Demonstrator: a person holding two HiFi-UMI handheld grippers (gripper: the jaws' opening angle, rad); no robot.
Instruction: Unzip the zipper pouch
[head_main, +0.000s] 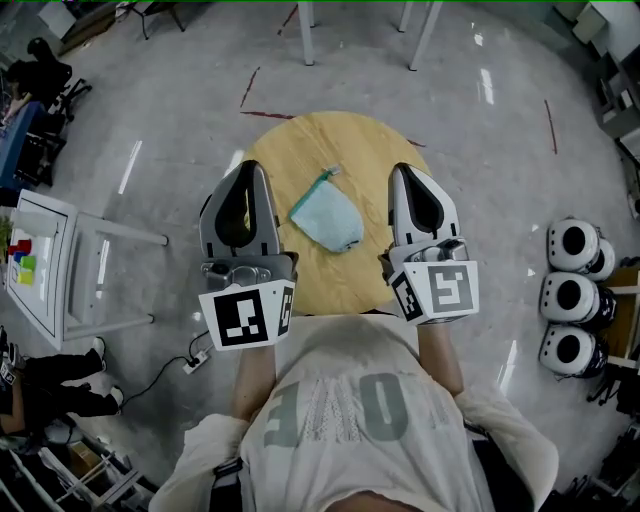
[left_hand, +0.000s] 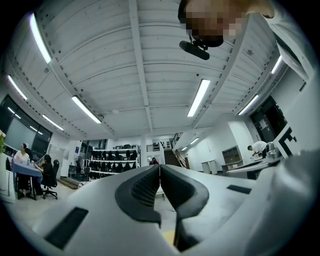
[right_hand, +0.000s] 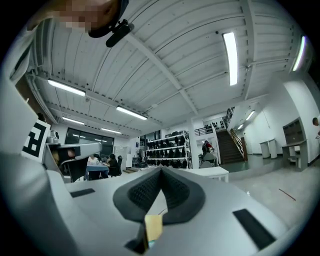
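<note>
We hold both tools off the work. The left gripper (head_main: 251, 168) hangs just left of the pouch (head_main: 328, 220) and the right gripper (head_main: 405, 172) just right of it, neither touching it. Each gripper view looks out across the room and up at the ceiling rather than down at the pouch, so the tools point away over it, not at it.

The left gripper's (left_hand: 160, 168) jaws are clenched pad to pad with nothing between them, and the right gripper's (right_hand: 161, 171) jaws are clenched the same way, also empty. We judge this to be a resting pose: tools closed, level, and parked symmetrically so either can drop in.

The pouch lies flat near the middle of the table (head_main: 290, 150), under and between the two tools, turned at a slant. A small tab (head_main: 334, 171) sticks out at its far corner, probably the zipper pull. It is too small for us to tell whether the zip is closed or drawn open.

This would fit the pouch waiting with its zip shut, or the pouch laid down with its zip already run back.
</note>
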